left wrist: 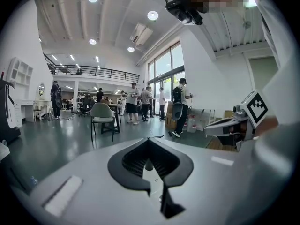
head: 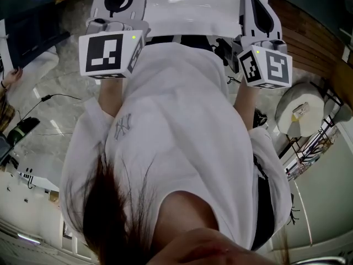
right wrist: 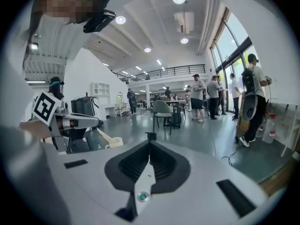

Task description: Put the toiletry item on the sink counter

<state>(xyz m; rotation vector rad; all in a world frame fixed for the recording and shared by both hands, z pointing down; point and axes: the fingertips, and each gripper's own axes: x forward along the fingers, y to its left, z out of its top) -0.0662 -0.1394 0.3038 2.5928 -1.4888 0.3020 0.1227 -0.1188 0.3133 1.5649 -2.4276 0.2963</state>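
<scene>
Left tool (left wrist: 149, 142) narrow: jaws meet at the tips, nothing between them. Right tool (right wrist: 150, 138) the same, closed and empty. Both are held before a white shirt (head: 176, 120), tips over the white sink (head: 193, 12). Toiletry item: cannot tell where, no view shows it. Far off, a chair (left wrist: 102, 112) and standing people (left wrist: 140, 100).

Gripper views (head's looks down) share the hall (left wrist: 56, 144).

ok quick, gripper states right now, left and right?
Left gripper: closed, jaw tips together, holding nothing.
Right gripper: closed, jaw tips together, holding nothing.
</scene>
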